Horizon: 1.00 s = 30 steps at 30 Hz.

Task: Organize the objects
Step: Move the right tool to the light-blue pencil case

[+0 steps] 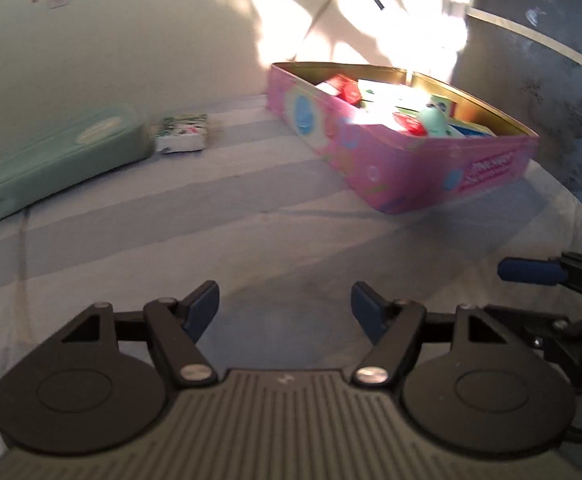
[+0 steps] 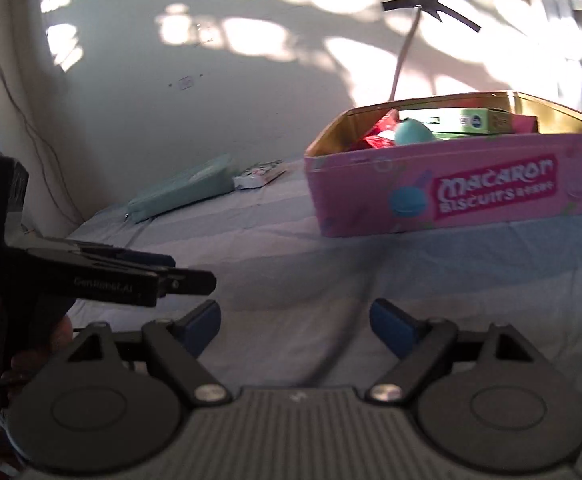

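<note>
A pink "Macaron Biscuits" tin (image 1: 403,160) (image 2: 459,196) stands open on the striped bed sheet, holding several small packets and a teal round toy (image 2: 411,132). A mint-green pencil case (image 1: 59,164) (image 2: 183,190) lies at the far left by the wall, with a small patterned tissue pack (image 1: 183,134) (image 2: 259,174) beside it. My left gripper (image 1: 285,308) is open and empty, low over the sheet, well short of the tin. My right gripper (image 2: 295,322) is open and empty too. Each gripper shows in the other's view: the right one (image 1: 539,276), the left one (image 2: 171,276).
The pale blue striped sheet (image 1: 211,240) covers the bed. A white wall (image 2: 211,100) with sun patches stands behind, with cables at its left. A ceiling fan (image 2: 431,0) shows at the top. A dark patterned curtain (image 1: 551,60) hangs at the right.
</note>
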Each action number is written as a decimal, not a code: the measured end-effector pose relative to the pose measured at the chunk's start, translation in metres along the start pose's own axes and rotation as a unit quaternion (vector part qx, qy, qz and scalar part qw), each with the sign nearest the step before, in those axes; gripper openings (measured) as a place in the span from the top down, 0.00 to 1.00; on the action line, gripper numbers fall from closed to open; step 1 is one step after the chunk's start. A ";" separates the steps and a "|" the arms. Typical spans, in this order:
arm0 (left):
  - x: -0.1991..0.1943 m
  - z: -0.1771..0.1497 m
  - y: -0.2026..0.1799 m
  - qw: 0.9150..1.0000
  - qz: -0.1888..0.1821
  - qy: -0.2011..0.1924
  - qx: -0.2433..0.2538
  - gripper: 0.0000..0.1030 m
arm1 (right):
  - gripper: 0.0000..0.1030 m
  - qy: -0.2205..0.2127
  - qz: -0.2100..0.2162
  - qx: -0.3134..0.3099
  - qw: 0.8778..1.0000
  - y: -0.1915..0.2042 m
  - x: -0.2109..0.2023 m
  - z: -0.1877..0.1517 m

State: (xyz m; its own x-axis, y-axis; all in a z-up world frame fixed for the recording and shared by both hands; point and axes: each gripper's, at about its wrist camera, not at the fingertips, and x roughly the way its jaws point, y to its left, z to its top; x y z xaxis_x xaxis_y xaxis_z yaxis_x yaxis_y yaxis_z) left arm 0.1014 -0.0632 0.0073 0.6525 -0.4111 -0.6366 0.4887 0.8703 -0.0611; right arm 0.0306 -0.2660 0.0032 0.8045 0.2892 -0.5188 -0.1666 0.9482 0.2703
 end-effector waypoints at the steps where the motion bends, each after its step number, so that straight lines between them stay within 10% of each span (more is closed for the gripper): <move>1: -0.001 0.001 0.016 1.000 0.016 -0.002 -0.017 0.28 | 0.18 0.006 0.012 -0.012 1.000 0.009 0.008 0.005; 9: -0.005 -0.006 0.143 0.976 0.162 -0.026 -0.146 0.28 | 0.27 0.080 0.092 -0.047 0.991 0.070 0.099 0.038; 14: -0.019 -0.012 0.179 0.963 0.165 -0.062 -0.205 0.28 | 0.27 0.079 0.099 -0.047 0.991 0.099 0.153 0.076; 25: -0.019 -0.010 0.184 0.960 0.197 -0.050 -0.192 0.27 | 0.27 0.017 0.006 -0.015 1.000 0.112 0.266 0.160; 30: -0.019 -0.011 0.186 0.960 0.193 -0.050 -0.195 0.25 | 0.22 0.056 -0.027 -0.018 0.998 0.115 0.329 0.182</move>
State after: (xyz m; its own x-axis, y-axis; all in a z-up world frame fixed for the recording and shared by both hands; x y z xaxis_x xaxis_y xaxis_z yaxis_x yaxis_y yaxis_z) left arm 0.1735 0.1093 -0.0005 0.8037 -0.0435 -0.5934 -0.0430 0.9905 -0.1308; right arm 0.3800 -0.0856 0.0111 0.7444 0.2478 -0.6200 -0.1460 0.9665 0.2110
